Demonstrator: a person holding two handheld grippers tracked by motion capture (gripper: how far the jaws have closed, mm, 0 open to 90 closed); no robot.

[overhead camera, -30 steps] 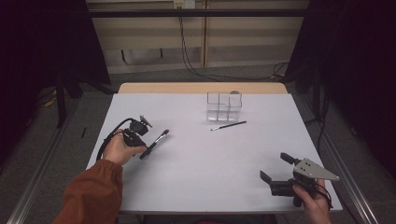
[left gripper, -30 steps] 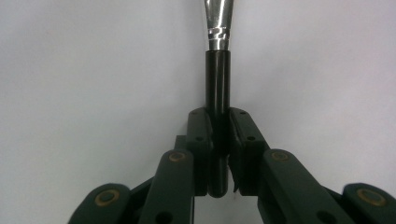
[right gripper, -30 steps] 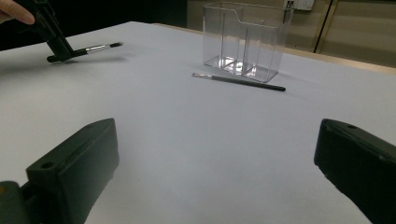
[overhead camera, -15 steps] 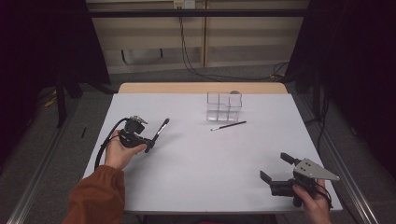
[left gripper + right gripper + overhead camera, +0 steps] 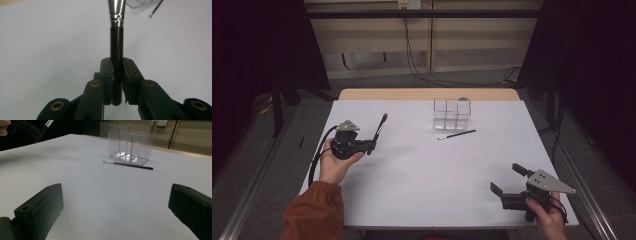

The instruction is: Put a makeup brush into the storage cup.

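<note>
Two tongs work over the white counter (image 5: 427, 175). The left tongs (image 5: 373, 145) sit near the counter's left edge, clenched on the black handle of a makeup brush (image 5: 380, 128). In the left gripper view the brush handle (image 5: 116, 57) stands straight up between the two black jaws, which press it from both sides, and its silver ferrule runs out of the top of the picture. From the high view the brush rises at a slant away from the person, its dark head lifted off the counter and pointing toward the far side.

The right tongs (image 5: 508, 180) rest near the counter's front right corner, released, with their jaws spread wide and nothing between them. In the right gripper view the two jaws stand far apart at the bottom corners, with bare counter between them.

A clear plastic organizer (image 5: 452, 114) with several compartments stands toward the far side of the counter. A second, thin brush (image 5: 456, 134) lies flat on the counter just in front of it, apart from both tongs.
</note>
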